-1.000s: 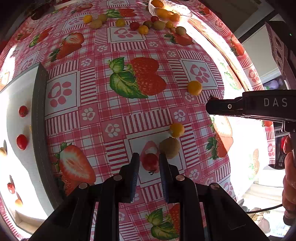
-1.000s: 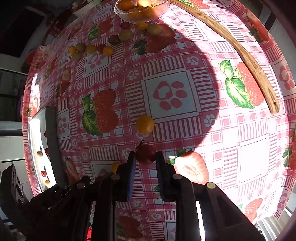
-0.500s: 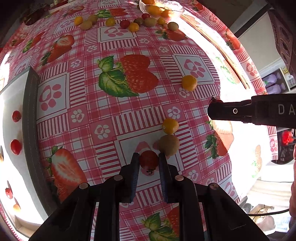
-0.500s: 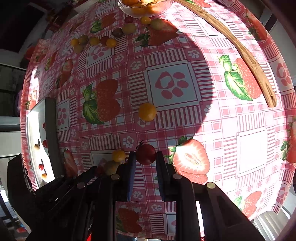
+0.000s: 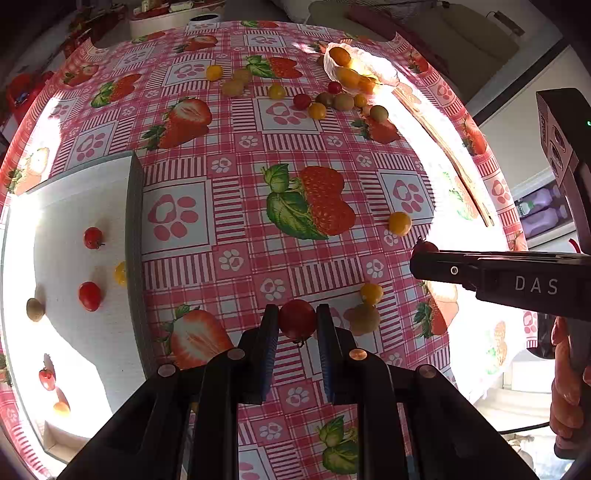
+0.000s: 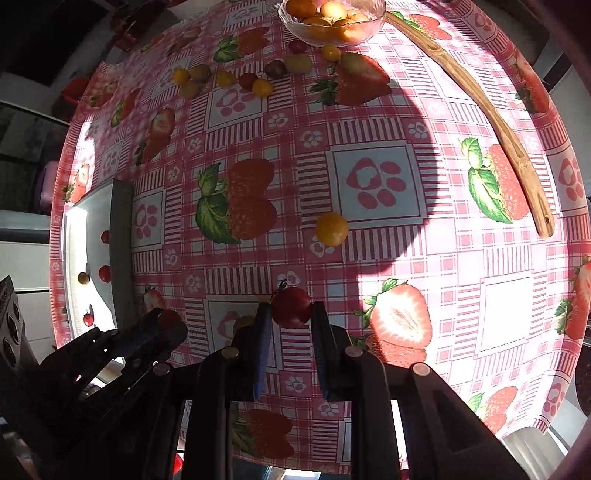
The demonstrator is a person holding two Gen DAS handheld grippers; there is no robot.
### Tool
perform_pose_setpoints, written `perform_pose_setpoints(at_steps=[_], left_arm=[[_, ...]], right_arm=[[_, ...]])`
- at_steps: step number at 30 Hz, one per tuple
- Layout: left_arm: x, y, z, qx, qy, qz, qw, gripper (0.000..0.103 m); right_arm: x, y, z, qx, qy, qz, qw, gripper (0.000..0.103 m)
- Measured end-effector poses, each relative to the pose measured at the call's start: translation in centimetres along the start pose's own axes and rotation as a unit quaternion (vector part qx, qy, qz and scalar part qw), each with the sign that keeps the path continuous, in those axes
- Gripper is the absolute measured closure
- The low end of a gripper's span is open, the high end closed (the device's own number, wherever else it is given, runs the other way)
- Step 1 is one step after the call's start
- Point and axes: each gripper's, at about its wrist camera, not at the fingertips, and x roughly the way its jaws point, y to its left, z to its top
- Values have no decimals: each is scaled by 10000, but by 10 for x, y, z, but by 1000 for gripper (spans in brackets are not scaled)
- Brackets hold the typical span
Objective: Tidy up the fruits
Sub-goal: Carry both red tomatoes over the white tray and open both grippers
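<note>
Two pairs of hand-held tongs over a bench covered in a pink checked cloth [image 5: 236,206] printed with strawberries and paw marks.

Left tongs [image 5: 297,325] pointing steeply down, clamped on a red cherry tomato [image 5: 297,319] held between the blue pads, clear of the cloth. Just to the right of it, resting on the cloth: a greenish-brown fruit [image 5: 365,319] and, touching it on the far side, a small yellow tomato [image 5: 371,292].

Right tongs [image 6: 289,314] likewise clamped on a dark red cherry tomato [image 6: 291,307], stem upward. Seen from the left wrist as a black arm [image 5: 498,275] reaching in from the right, gripped by a hand [image 5: 567,398] at the frame edge.

One yellow tomato [image 6: 331,229] lying alone on the cloth beyond the right tongs.

On the left of the bench, a white tray [image 5: 74,206] with a grey rim, holding several small fruits spread apart: red tomatoes, a yellow one against the rim, a brownish one.

At the far end, a glass bowl [image 6: 295,27] of yellow and orange fruits, with a loose row of red, yellow and greenish fruits [image 5: 317,101] on the cloth just in front. A long wooden utensil [image 6: 480,107] lying along the right edge of the bench.
</note>
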Motion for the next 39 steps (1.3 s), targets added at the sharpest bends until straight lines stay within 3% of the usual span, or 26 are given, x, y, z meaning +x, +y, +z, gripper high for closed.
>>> perform_pose_setpoints(at_steps=[15, 24, 30, 39], left_arm=[[-42, 116, -22, -1067, -377, 567, 9920, 81], [-34, 181, -34, -1630, -277, 948, 9817, 81], [-19, 198, -37, -1757, -131, 1072, 9785, 81], [-8, 203, -34, -1744, -44, 1097, 9785, 81]], right_arm=[[18, 128, 23, -1240, 172, 163, 9920, 79], [50, 206, 39, -1720, 388, 317, 9838, 79], [74, 240, 58, -1931, 446, 227, 9799, 79], [104, 258, 87, -1913, 486, -36, 9803, 79]])
